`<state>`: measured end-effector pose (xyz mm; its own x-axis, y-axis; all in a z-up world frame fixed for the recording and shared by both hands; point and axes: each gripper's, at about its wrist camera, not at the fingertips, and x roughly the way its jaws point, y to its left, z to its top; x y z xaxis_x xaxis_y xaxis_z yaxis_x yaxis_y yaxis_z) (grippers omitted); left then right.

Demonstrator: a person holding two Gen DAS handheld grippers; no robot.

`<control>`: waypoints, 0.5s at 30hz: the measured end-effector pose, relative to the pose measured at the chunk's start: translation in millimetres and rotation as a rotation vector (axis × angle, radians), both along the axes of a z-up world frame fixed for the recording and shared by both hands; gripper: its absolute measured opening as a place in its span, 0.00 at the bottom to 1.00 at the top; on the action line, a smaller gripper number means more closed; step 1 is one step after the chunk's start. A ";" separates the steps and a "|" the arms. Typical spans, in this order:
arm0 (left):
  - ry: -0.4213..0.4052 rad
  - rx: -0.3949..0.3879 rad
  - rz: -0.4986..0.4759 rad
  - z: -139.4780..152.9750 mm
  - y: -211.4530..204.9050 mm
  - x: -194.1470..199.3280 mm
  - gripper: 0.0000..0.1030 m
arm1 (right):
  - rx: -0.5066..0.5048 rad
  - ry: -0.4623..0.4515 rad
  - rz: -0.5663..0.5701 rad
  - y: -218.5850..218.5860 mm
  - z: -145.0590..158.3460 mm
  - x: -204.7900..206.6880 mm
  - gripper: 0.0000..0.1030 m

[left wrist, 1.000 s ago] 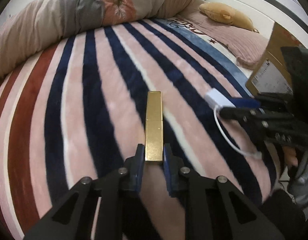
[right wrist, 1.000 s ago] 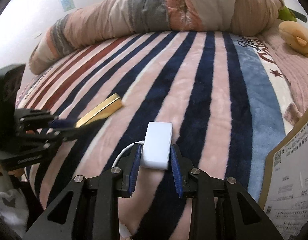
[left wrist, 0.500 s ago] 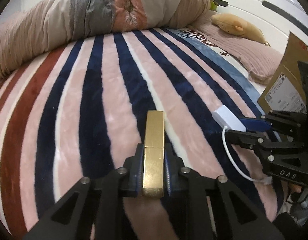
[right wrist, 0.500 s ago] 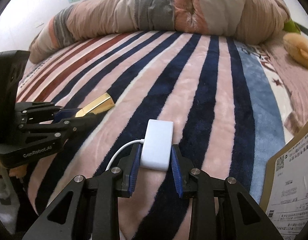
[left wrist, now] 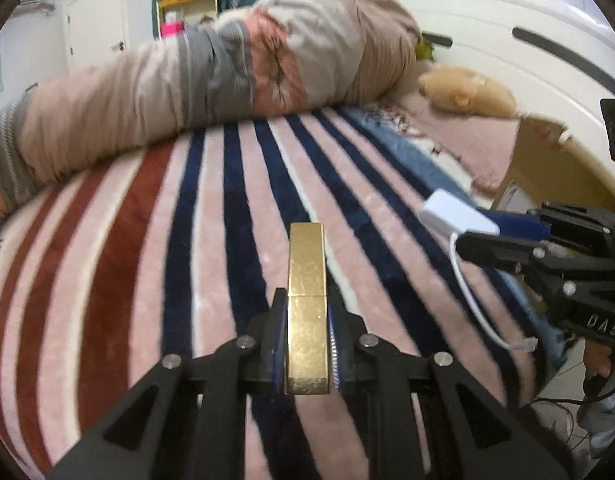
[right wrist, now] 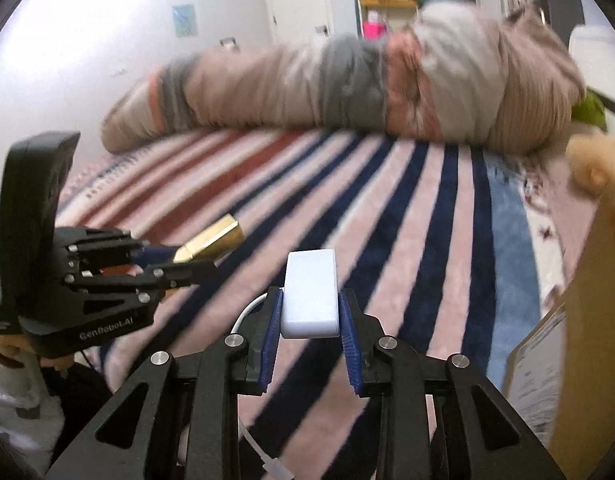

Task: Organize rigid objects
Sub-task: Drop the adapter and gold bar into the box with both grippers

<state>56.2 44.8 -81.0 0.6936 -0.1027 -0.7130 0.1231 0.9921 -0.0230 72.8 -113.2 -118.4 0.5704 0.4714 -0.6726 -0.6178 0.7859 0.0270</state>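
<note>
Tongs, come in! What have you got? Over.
Left tongs shut on gold bar. Right tongs shut on white charger. Both above striped blanket. Nothing blocking.

Left gripper (right wrist: 195,262) body, seen from right wrist view: white lettering "GenRobot.AI". Right gripper (left wrist: 479,236) body, seen from left wrist view: white letters "DAS", partly cut off. Print on cardboard box (right wrist: 587,320) label at right: too blurred to read.

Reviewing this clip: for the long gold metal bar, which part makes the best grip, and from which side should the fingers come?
The gold rectangular metal bar is best pinched across its two narrow long faces near one end, approaching along its length. Those faces are flat and parallel, so the pads sit flush. The left gripper holds it just this way, above the striped plush blanket.
</note>
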 end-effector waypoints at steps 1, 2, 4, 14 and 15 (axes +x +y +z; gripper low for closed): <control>-0.017 0.004 -0.001 10.0 -2.0 -5.4 0.15 | 0.023 -0.028 0.007 -2.6 15.2 -7.5 0.23; -0.031 0.008 -0.006 19.6 -4.1 -10.1 0.15 | 0.042 -0.046 0.010 -6.2 26.6 -11.4 0.23; -0.069 0.015 -0.025 44.6 -15.5 -21.0 0.15 | 0.087 -0.092 0.008 -19.4 53.6 -20.6 0.23; -0.192 -0.038 -0.206 129.3 -104.9 -30.6 0.15 | 0.141 -0.285 -0.194 -126.3 130.1 -41.1 0.23; -0.194 -0.042 -0.228 133.4 -117.9 -27.0 0.15 | 0.135 -0.294 -0.227 -135.6 129.7 -38.9 0.23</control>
<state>29.2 -73.1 52.4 0.7724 -0.2983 -0.5608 0.3488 0.9370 -0.0180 33.9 -248.8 11.2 0.8294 0.3846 -0.4053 -0.4258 0.9047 -0.0129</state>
